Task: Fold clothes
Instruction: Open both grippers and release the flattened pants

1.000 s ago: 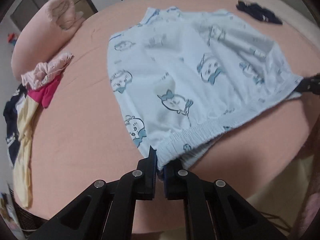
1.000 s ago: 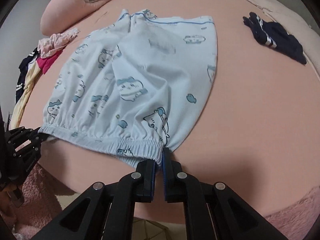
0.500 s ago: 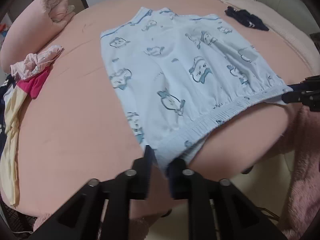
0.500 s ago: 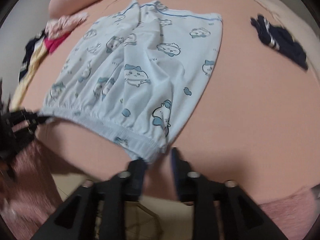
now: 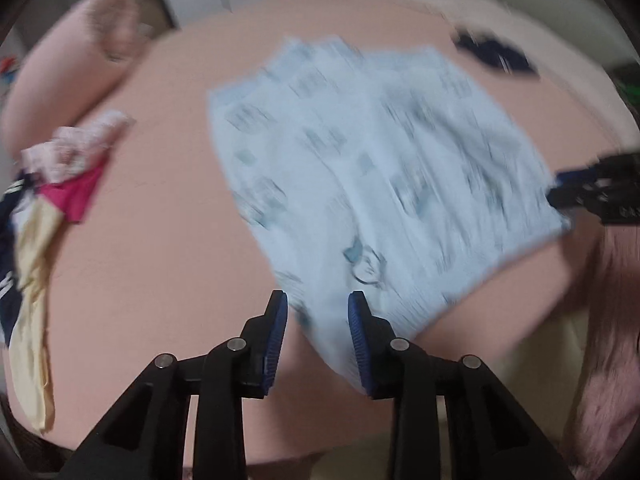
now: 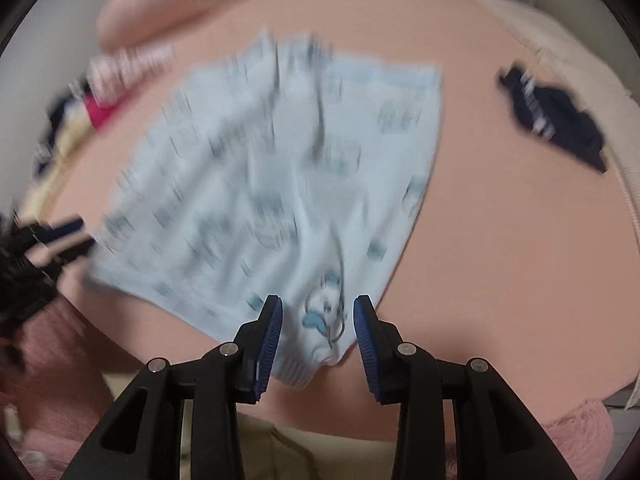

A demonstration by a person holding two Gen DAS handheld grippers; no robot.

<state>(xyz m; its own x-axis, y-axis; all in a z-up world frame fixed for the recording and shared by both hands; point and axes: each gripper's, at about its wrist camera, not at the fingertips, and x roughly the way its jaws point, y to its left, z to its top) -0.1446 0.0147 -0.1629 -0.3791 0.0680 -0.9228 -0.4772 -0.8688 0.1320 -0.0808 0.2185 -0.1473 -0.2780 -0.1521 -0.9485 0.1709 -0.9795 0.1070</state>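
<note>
1. Left wrist view: my left claw (image 5: 317,316) stands with its jaws spread, blue pads apart, gripping nothing. The near-left corner of the shorts (image 5: 376,184) droops over the bed (image 5: 160,240) edge between the pads; I cannot tell whether cloth touches either pad, as the picture is smeared by motion.
2. My right claw (image 6: 318,318) is likewise spread and empty, with the near-right waistband corner sagging just ahead of its pads.
3. Outward from both claws, the shorts lie flat on the bed, waistband at the near edge and leg hems toward the far side.
4. Further out sit a heap of clothes (image 5: 48,184) to the left, a dark garment (image 6: 556,120) to the far right, and a pink pillow (image 5: 76,64) at the far left.
5. Progress, as I judge it: the shorts are spread and smoothed, ready to fold, but no fold has been made. The heap and the dark garment look untouched, so most of the work is left.
6. Against a second ago: both claws were then clamped on the waistband corners, holding it taut. Half a second ago the jaws had begun to part. Now they are wide, the waistband is let go, and both cameras are moving.
</note>
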